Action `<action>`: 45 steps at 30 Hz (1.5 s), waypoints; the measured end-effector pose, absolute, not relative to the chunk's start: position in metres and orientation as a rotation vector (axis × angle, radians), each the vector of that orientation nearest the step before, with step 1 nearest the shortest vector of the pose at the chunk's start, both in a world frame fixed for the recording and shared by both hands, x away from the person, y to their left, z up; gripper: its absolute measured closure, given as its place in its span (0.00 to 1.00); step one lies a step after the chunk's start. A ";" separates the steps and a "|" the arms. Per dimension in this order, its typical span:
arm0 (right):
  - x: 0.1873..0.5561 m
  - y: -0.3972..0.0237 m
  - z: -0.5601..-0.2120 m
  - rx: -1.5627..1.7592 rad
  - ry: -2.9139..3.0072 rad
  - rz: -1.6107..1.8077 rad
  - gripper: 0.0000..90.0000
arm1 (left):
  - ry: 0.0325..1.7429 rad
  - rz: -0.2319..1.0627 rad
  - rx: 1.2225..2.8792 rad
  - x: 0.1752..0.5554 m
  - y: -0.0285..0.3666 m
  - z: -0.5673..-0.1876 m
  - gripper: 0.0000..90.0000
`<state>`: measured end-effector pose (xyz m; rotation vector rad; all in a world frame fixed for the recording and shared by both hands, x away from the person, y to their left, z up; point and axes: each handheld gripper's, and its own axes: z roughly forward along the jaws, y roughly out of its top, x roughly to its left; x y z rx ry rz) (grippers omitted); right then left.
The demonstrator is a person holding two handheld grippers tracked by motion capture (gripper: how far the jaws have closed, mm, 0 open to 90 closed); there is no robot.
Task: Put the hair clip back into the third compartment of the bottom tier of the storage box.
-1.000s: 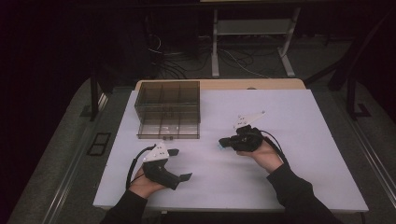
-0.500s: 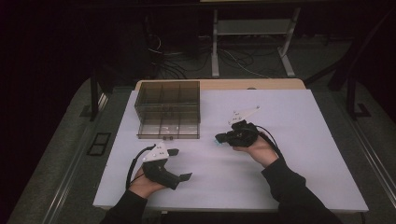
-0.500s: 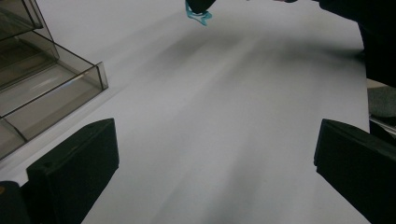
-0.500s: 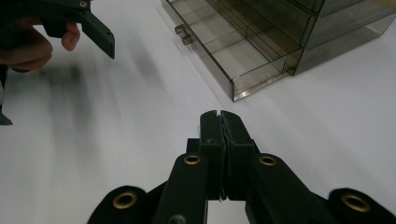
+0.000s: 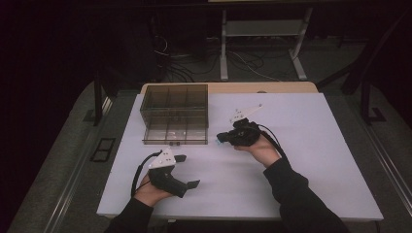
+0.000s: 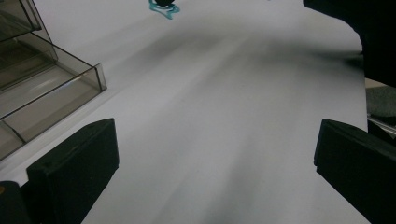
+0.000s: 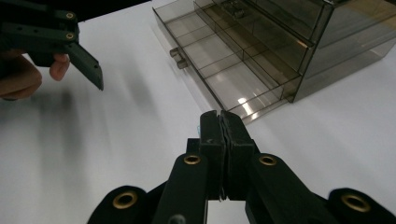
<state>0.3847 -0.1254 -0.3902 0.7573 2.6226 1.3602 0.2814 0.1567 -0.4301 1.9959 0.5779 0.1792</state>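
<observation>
At the near edge of the white table [image 5: 311,160], the person's dark sleeves come in from below. The left gripper [image 5: 187,171] sits low at the near left, held just above the sheet, its jaws spread wide with only bare white surface between them; in the left gripper view the two black jaws stand at the frame's opposite sides. Farther in and to the right, the right gripper [image 5: 221,137] is held over the middle of the table, pointing left toward the drawer box. Its jaws are pressed together, and a small teal thing [image 6: 164,8] shows at their tip, seen from afar in the left gripper view; a sliver of light blue peeps beside the closed jaws in the right gripper view. What it is cannot be told.

Beyond the left gripper, at the far left of the table, stands a smoky clear plastic drawer box [image 5: 175,103]. Its lower drawer [image 5: 176,131] is pulled out toward the near side, showing a row of compartments, with a small knob [image 7: 176,53] on its front. The right gripper's tip is just beside the drawer's right near corner.

The white surface lies on a tan wooden top [image 5: 233,87] that shows along the far edge. Around the table is grey floor [image 5: 63,160]; beyond it the room is dark, with cables [image 5: 170,63] and a white metal frame [image 5: 262,53] on the floor.
</observation>
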 end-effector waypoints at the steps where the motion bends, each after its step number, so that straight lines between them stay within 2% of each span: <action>1: 0.386 -0.123 -0.391 0.765 2.625 1.362 0.97 | 0.579 0.179 1.996 0.282 0.157 -0.430 0.00; 45: 0.440 -0.049 -0.412 0.774 2.648 1.310 0.97 | 0.590 0.171 1.982 0.283 0.157 -0.430 0.00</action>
